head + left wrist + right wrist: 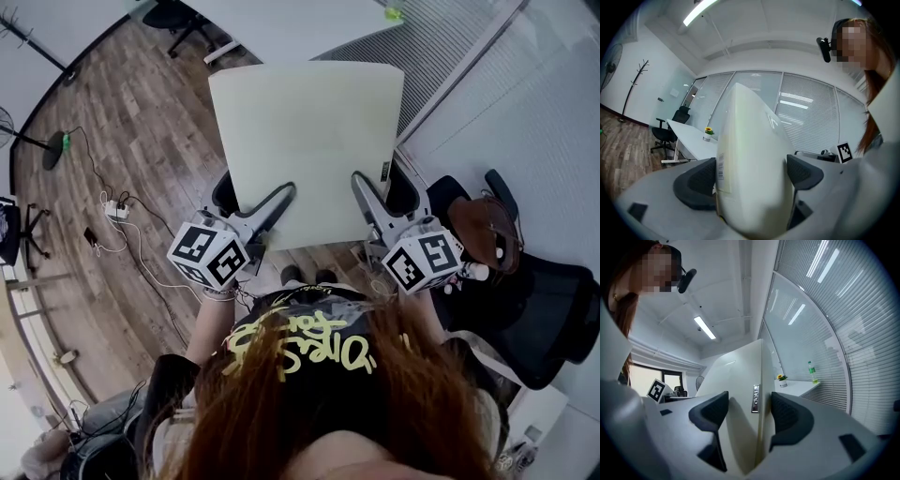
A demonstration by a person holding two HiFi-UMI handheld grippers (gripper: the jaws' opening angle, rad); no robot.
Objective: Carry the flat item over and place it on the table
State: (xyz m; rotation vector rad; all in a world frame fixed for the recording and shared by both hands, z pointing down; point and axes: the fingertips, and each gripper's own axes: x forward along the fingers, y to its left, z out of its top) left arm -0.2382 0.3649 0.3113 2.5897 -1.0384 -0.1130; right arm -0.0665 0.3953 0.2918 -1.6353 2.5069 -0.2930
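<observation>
Cream flat board [307,141] clamped in left tongs [751,174] and right tongs [748,409]; only head view shows brown bag [482,234]

Cream flat board [309,141], airborne, near edge clamped.

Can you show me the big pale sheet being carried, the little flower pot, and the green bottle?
pale sheet [309,141], head view, middle of its upper face.
flower pot [708,133], left gripper view, its middle.
green bottle [811,372], right gripper view, its body.
</observation>
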